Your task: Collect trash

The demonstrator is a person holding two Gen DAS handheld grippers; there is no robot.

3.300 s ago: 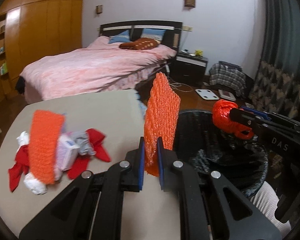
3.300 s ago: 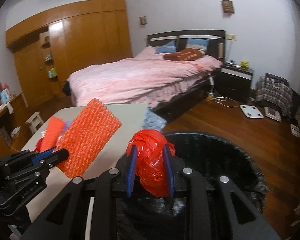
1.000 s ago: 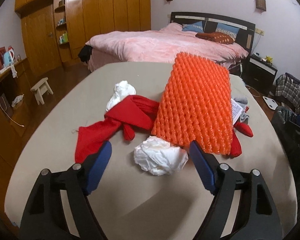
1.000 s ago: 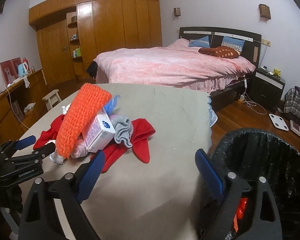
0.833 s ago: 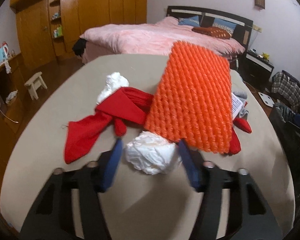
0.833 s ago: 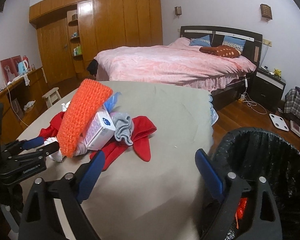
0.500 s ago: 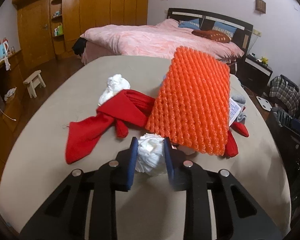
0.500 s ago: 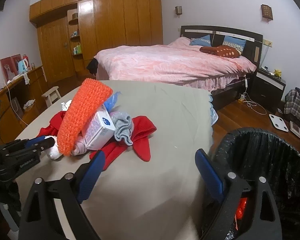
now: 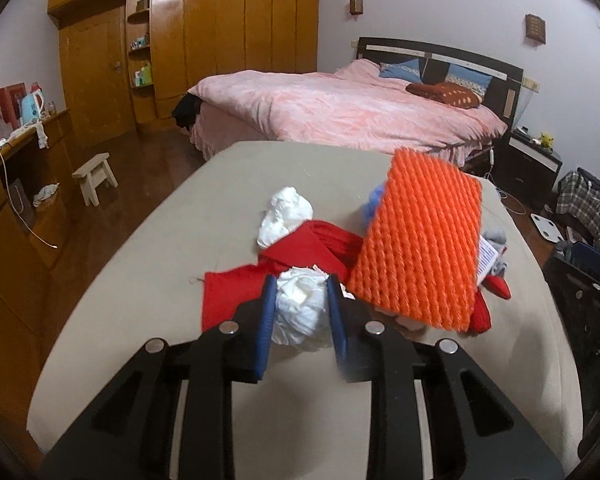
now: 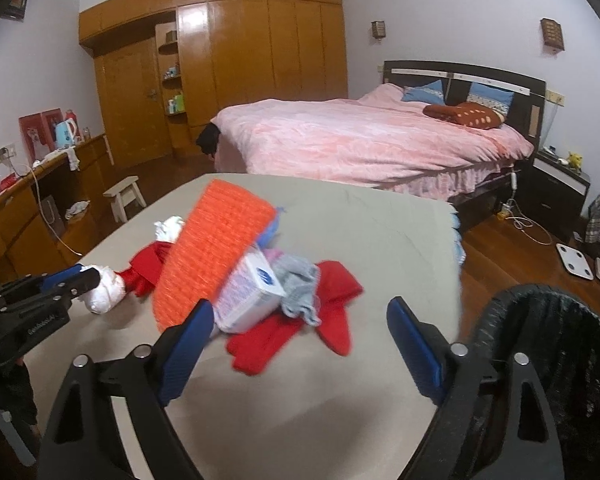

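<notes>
Beige table (image 9: 148, 280); left tool (image 9: 301, 304) gripping tissue wad (image 9: 300, 310)

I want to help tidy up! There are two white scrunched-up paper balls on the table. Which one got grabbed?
The near white paper ball, pinched in the left gripper. The far white paper ball lies untouched behind the red cloth.

On the beige table (image 9: 148, 240), the orange mesh (image 9: 420, 248) has a ribbed, knobbly weave. Beside the mesh lie a red cloth (image 9: 300, 248), two white paper wads (image 9: 286, 210) (image 9: 300, 308), a grey rag (image 10: 300, 280) and a white box (image 10: 252, 292) with pink print and a blue mark. Past the mesh, the bed (image 9: 340, 108) is mottled pink, with blue pillows (image 9: 400, 69) and a brown, yellow-dotted cushion (image 9: 446, 94). The bin (image 10: 560, 340) is black.
</notes>
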